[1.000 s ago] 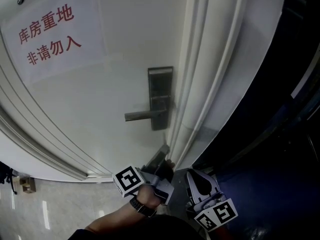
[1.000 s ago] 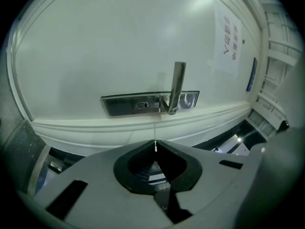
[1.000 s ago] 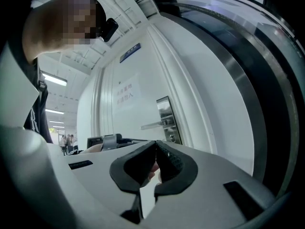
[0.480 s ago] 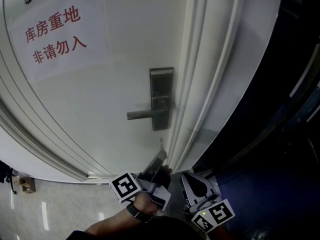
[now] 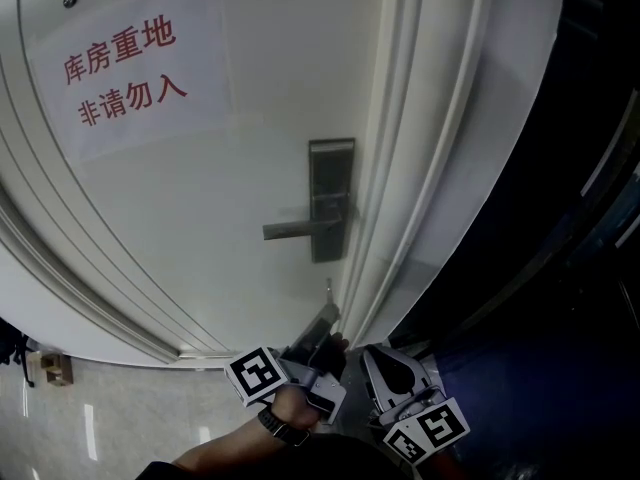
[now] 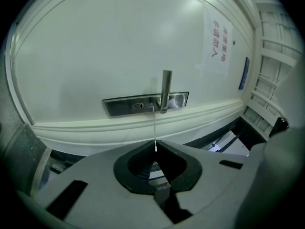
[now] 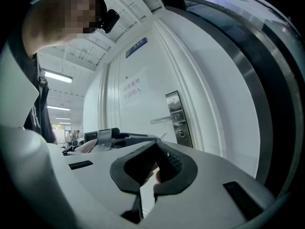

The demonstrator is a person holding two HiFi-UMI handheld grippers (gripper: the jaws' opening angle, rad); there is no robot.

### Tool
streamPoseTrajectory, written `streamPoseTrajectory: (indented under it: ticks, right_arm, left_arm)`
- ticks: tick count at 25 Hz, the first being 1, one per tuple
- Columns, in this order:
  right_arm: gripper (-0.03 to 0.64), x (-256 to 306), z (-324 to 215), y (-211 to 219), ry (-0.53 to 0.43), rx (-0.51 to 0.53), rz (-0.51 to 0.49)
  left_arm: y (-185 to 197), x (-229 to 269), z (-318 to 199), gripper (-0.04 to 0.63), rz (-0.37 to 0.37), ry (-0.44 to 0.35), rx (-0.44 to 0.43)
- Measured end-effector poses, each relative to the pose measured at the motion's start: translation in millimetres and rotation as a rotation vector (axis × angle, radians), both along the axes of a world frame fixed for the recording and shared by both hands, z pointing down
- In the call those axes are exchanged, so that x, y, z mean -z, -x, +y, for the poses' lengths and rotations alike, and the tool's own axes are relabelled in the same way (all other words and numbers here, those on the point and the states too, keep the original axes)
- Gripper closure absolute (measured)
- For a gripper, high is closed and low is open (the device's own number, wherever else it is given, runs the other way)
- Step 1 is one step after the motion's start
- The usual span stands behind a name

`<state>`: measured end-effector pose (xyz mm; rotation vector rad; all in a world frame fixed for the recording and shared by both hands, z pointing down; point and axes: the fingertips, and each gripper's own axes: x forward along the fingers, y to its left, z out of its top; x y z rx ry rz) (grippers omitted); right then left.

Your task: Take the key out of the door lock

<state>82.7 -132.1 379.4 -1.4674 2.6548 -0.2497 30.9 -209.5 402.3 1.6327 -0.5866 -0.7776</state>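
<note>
A dark metal lock plate with a lever handle sits on the white door. Its keyhole is empty in the left gripper view. My left gripper hangs below the lock, away from the door, shut on a thin silver key. The key sticks out past the closed tips toward the plate. My right gripper rests low beside the left one, shut with nothing in it; its view shows the lock plate ahead.
A paper sign with red characters hangs on the door's upper left. The white door frame runs down just right of the lock, with dark glazing beyond. Pale floor and a small box lie at the lower left.
The head view has drifted, so door and lock sit slightly further right. The left gripper stays low under the lock, and the key now shows above its tips.
</note>
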Motion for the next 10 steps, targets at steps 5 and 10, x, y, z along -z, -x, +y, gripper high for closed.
streamPoseTrajectory:
  ticks: [5, 10]
  right_arm:
    - [0.603, -0.2, -0.2, 1.6, 0.000, 0.000, 0.003]
    - [0.603, 0.6, -1.0, 2.2, -0.003, -0.004, 0.002]
  left_arm:
    - [1.4, -1.6, -0.1, 0.588, -0.003, 0.001, -0.003]
    - [0.5, -1.8, -0.6, 0.588, -0.001, -0.002, -0.011]
